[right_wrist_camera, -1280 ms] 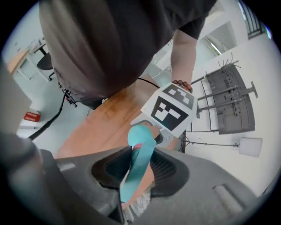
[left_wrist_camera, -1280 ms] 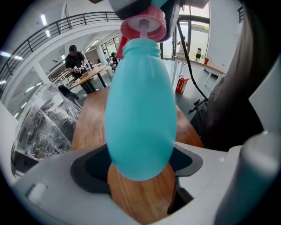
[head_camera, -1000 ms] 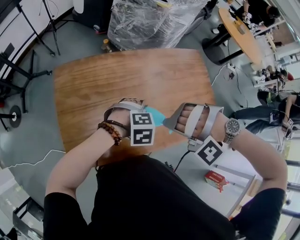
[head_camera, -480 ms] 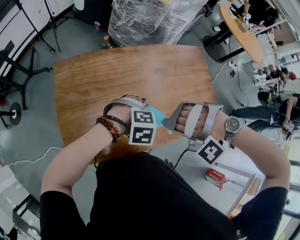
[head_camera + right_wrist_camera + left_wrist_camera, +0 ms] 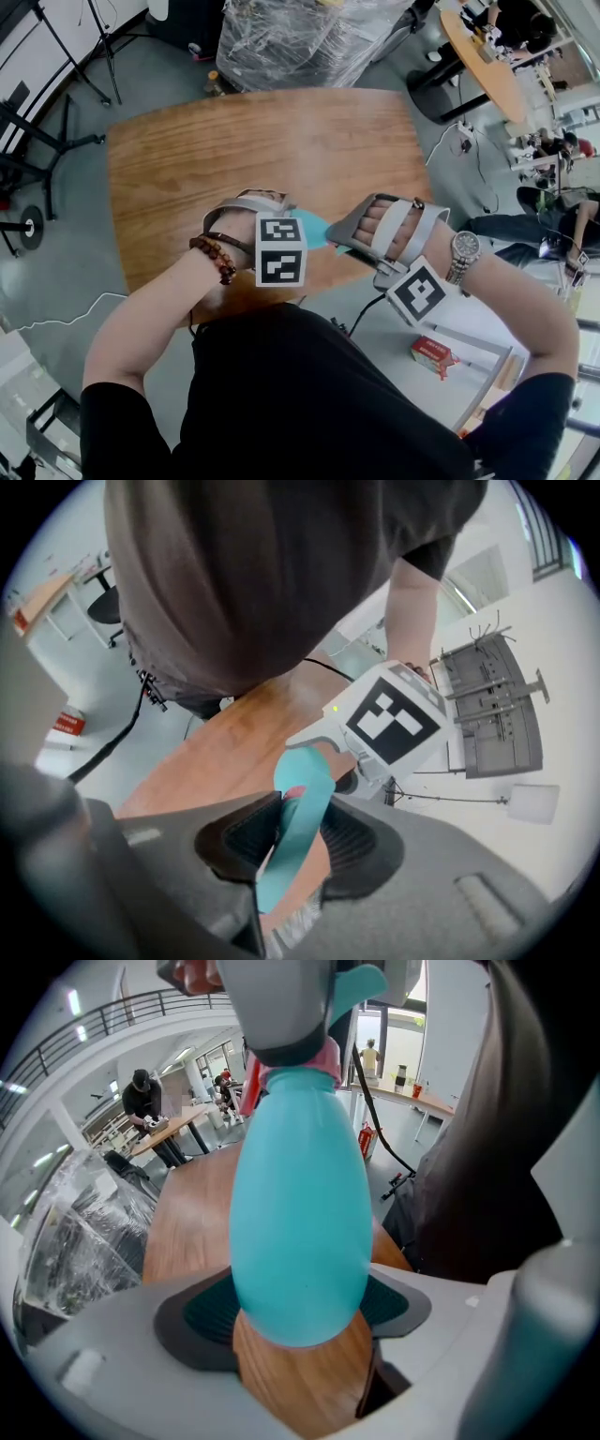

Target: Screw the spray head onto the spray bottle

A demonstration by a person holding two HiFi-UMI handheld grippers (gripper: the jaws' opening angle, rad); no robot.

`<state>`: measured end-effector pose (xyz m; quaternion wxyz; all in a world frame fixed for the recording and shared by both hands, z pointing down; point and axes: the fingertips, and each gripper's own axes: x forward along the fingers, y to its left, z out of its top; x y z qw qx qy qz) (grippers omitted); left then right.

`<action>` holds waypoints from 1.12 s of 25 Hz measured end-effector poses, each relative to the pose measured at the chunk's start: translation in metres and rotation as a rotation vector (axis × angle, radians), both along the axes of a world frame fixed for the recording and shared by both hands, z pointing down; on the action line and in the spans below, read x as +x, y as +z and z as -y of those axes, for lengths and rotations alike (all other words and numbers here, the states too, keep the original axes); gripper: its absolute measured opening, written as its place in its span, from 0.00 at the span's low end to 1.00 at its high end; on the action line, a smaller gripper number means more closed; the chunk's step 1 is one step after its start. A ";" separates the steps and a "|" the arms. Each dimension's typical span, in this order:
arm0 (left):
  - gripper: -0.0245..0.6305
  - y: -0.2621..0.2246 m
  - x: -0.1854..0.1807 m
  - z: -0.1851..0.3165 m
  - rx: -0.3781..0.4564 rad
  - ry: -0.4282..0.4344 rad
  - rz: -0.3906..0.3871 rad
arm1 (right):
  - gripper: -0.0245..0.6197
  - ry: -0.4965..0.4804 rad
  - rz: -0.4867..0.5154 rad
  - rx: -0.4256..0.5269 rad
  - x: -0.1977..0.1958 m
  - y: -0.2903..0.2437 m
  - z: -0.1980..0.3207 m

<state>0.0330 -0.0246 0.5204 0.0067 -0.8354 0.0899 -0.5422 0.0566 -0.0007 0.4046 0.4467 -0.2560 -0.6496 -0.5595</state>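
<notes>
A teal spray bottle (image 5: 314, 228) is held above the near edge of the wooden table (image 5: 234, 141), between both grippers. In the left gripper view its rounded body (image 5: 300, 1232) fills the gap between the dark pads (image 5: 197, 1312). My left gripper (image 5: 295, 1309) grips it, jaws closing a little. A pink collar (image 5: 302, 1061) sits at the bottle's neck under the spray head. My right gripper (image 5: 295, 841) is shut on the spray head's teal trigger part (image 5: 298, 808). The left gripper's marker cube (image 5: 389, 719) lies just beyond it. In the head view the hands hide most of the bottle.
A plastic-wrapped pallet (image 5: 281, 37) stands beyond the table's far edge. Light stands (image 5: 37, 141) are at the left. A round table (image 5: 478, 66) with people is at the back right. A red box (image 5: 431, 356) and a cable lie on the floor to my right.
My right gripper has rolled about the bottle's neck and shifted slightly up and left, its marker cube turning. The left gripper holds nearly the same place.
</notes>
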 end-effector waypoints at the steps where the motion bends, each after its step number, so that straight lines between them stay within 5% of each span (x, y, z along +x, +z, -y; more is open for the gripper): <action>1: 0.66 0.000 0.000 0.000 0.001 -0.010 -0.001 | 0.22 0.026 0.000 -0.011 -0.001 0.000 0.001; 6: 0.66 0.001 -0.002 0.006 0.019 -0.061 0.009 | 0.23 0.193 -0.048 -0.075 0.003 0.007 0.011; 14: 0.66 -0.002 -0.002 0.019 0.071 -0.143 -0.017 | 0.23 0.570 -0.004 -0.332 -0.004 0.001 0.027; 28: 0.66 -0.005 -0.015 0.049 0.266 -0.264 0.050 | 0.23 1.470 0.125 -0.939 0.000 0.008 0.066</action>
